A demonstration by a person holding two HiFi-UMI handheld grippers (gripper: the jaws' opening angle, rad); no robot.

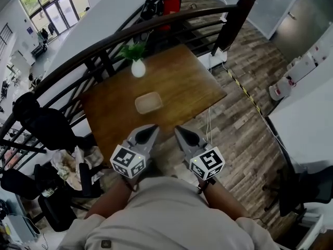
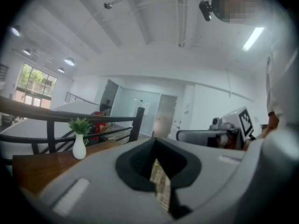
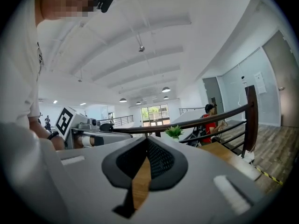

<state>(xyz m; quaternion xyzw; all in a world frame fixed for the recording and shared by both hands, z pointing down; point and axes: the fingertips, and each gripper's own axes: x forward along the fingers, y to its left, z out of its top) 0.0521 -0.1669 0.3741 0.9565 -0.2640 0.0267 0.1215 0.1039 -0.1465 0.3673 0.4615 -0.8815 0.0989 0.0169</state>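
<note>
My left gripper [image 1: 150,130] and right gripper [image 1: 180,132] hover side by side just above the near edge of a brown wooden table [image 1: 192,82]. Both are shut and hold nothing. A shallow beige dish [image 1: 148,102] lies on the table a short way past the tips. Farther back stands a white vase with a green plant [image 1: 138,66]. In the left gripper view the left gripper [image 2: 159,171] shows only a thin slit between its jaws, with the vase [image 2: 79,146] at the left. The right gripper [image 3: 144,169] is closed the same way, and the plant [image 3: 174,131] shows beyond it.
A black curved railing [image 1: 104,43] runs behind the table, and a person in a red shirt [image 1: 167,1] stands beyond it. A black chair [image 1: 47,126] and clutter sit at the left. At the right are a white desk [image 1: 307,124], an office chair [image 1: 302,189] and taped cable [image 1: 244,90].
</note>
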